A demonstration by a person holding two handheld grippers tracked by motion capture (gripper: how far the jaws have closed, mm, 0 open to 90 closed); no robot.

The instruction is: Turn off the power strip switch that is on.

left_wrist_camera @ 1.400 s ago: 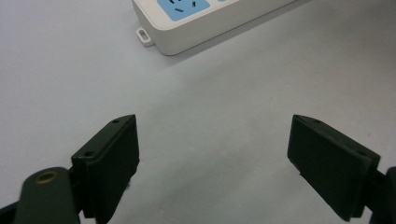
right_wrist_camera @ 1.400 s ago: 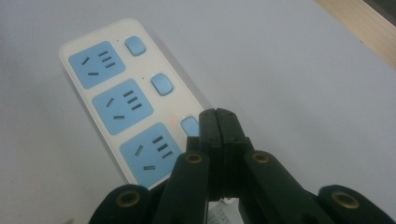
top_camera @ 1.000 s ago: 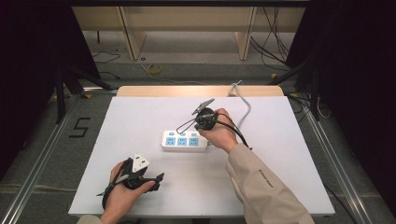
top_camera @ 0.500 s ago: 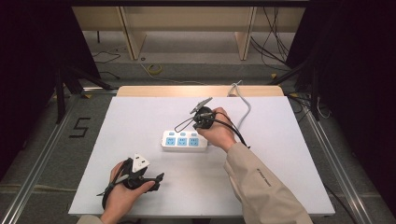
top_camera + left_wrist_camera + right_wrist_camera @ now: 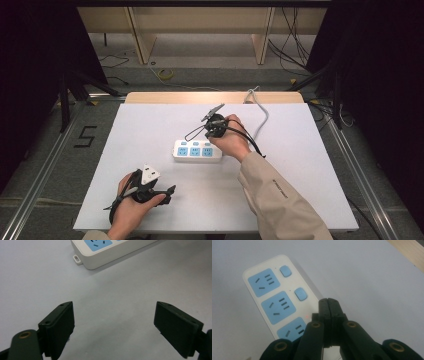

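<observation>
One white power strip mid-table, closed right gripper pressing its third switch, open left gripper well apart

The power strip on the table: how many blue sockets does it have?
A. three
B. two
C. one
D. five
A: the right gripper view shows three blue sockets in a row on the white power strip, and the high view shows the same three on it.
</observation>
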